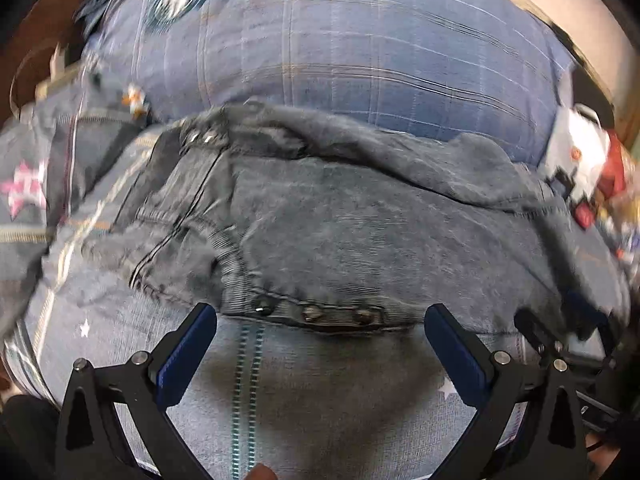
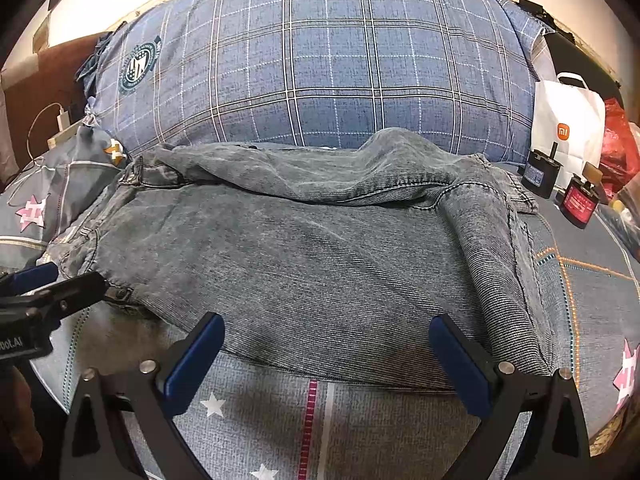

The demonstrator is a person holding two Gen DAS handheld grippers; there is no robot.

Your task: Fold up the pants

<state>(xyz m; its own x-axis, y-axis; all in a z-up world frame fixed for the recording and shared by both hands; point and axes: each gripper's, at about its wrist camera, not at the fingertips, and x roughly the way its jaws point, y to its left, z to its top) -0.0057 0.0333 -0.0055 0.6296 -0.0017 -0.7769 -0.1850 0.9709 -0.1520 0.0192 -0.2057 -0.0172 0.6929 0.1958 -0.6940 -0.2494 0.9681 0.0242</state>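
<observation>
Pants point(image 2: 312, 240) lay folded on the bedspread point(image 2: 360, 420), in front of the plaid pillow point(image 2: 320, 60). The left gripper point(image 1: 320, 344) stood spread wide at their studded edge, the right gripper point(image 2: 326, 354) likewise released, their near hem just beyond its fingertips.

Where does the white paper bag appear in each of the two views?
Left wrist view: the white paper bag sits at the far right edge, blurred, beside the plaid pillow.
Right wrist view: the bag stands at the upper right, sharp, behind two dark bottles.
Shared landmark: the plaid pillow behind the gray jeans.
</observation>
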